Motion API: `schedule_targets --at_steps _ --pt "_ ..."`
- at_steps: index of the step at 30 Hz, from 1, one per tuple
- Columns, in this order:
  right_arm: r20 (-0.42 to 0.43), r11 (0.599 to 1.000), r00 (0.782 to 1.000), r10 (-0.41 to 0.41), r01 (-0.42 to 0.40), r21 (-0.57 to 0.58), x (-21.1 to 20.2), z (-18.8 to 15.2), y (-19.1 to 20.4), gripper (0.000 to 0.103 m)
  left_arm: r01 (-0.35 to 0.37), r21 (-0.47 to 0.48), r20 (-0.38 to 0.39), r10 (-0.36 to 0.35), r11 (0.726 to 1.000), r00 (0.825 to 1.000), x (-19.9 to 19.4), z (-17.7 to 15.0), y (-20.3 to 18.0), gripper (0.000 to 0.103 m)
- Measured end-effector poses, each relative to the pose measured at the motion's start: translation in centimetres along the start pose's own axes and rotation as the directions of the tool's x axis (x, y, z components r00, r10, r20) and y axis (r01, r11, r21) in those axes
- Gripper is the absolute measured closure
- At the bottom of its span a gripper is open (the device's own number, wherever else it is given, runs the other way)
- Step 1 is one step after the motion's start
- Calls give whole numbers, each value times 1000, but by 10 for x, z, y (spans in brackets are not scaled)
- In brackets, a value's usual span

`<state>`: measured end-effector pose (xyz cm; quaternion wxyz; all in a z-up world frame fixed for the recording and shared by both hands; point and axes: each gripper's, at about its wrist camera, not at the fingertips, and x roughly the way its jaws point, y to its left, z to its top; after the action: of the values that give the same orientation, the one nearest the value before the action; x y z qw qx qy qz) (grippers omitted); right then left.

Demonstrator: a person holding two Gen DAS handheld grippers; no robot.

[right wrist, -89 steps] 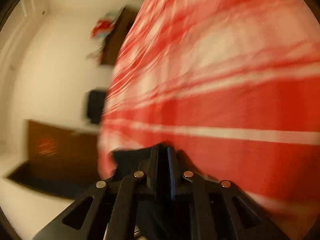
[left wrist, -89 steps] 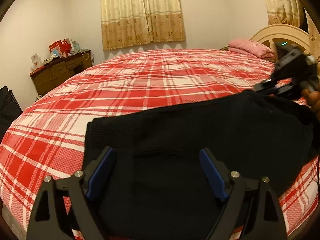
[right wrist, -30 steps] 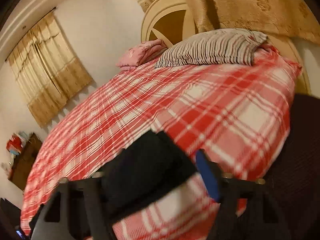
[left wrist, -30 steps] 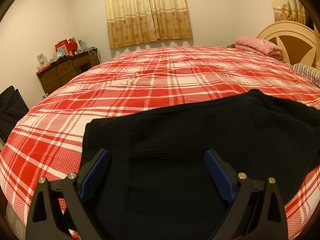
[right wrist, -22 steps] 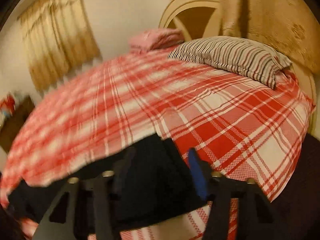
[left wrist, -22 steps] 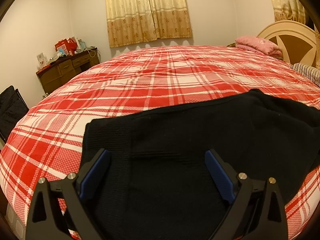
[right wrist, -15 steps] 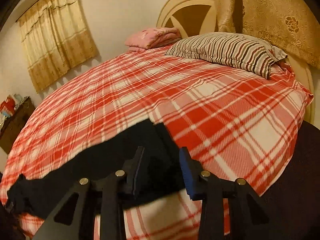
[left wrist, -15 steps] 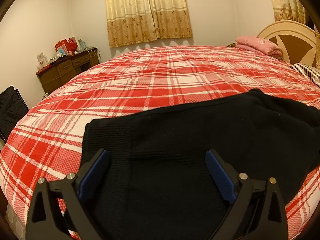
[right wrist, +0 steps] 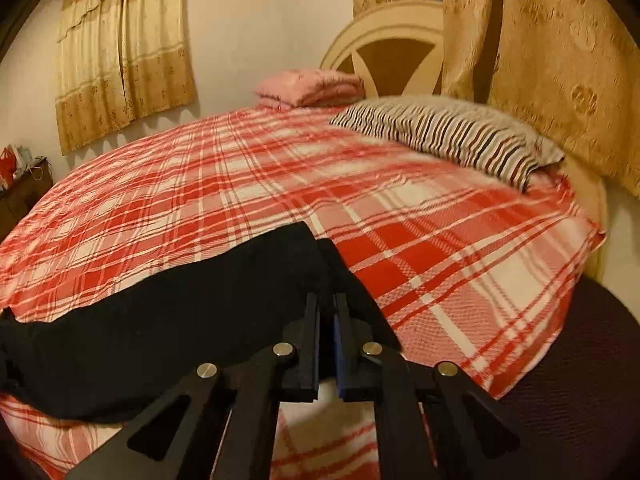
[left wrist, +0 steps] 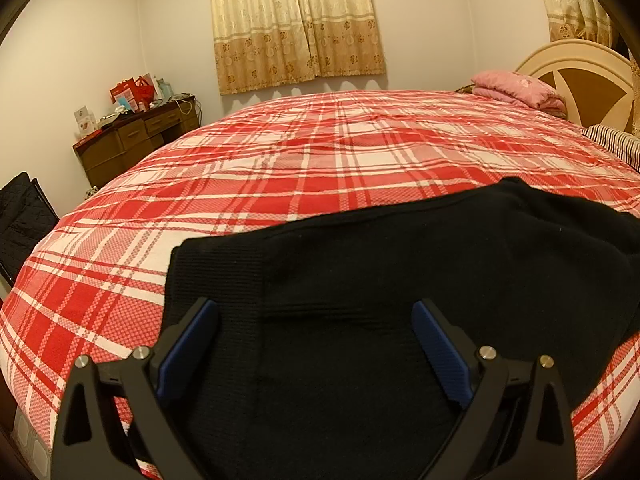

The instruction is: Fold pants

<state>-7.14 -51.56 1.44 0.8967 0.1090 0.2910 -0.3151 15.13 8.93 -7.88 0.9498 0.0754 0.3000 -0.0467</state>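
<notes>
On red plaid bed (left wrist: 304, 168), black pants (left wrist: 400, 280) laid lengthwise between grippers; near end pinched by right gripper (right wrist: 327, 320), jaws just closed; left gripper (left wrist: 316, 320) held spread, empty, above other end.

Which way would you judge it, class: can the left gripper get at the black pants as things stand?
Probably yes. The left gripper hangs open right over the black pants on the plaid bedspread, with nothing between them.
</notes>
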Motion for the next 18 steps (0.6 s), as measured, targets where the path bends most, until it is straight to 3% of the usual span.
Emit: schedule_targets --at_steps 3,7,10,11,12,14,18 --pt "-20 998 1000 -13 15 58 -2 -9 -9 98 0 0 1 0 1000 1000 0 0 0 3" --pt "-45 999 999 13 -12 33 5 -15 -10 95 -1 1 0 1 1000 1000 0 0 0 2" --pt "-32 984 995 98 -92 151 -1 -3 -27 88 -1 2 -2 1 1000 1000 0 1 0 2" --pt "0 973 992 126 -123 193 -5 1 -34 73 0 1 -3 0 1000 1000 0 1 1 2" --pt "28 968 991 129 -132 215 -8 6 -39 49 1 1 -2 -1 1000 1000 0 1 1 2" --pt "60 970 989 133 -142 197 -4 15 -41 28 0 2 0 0 1000 1000 0 1 1 2" --pt "-42 976 984 175 -168 135 30 20 -34 32 -3 2 -7 3 1000 1000 -1 3 0 2"
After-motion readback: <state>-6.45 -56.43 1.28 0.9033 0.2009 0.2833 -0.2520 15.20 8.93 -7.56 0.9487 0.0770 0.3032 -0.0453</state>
